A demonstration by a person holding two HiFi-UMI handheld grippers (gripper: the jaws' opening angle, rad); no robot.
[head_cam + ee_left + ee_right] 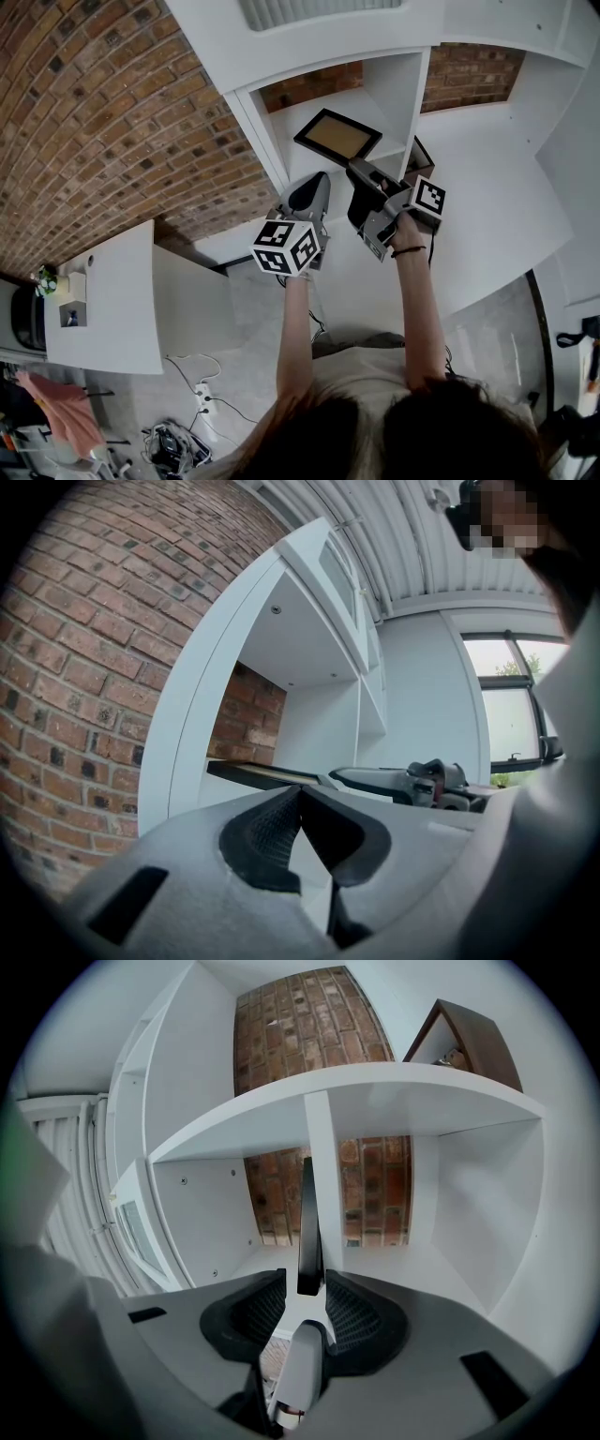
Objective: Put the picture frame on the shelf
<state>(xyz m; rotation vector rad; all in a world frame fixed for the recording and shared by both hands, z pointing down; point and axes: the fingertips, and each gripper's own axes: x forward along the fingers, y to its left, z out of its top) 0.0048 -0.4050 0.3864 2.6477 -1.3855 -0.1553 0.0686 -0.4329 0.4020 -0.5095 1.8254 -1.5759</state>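
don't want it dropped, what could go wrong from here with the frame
The right hand-held gripper pinches the picture frame by one thin edge only, so it may pivot or slip out.
The left hand-held gripper is shut and off the frame, so nothing backs it up.
The frame hangs close to the white walls of the shelf; a corner might catch one.
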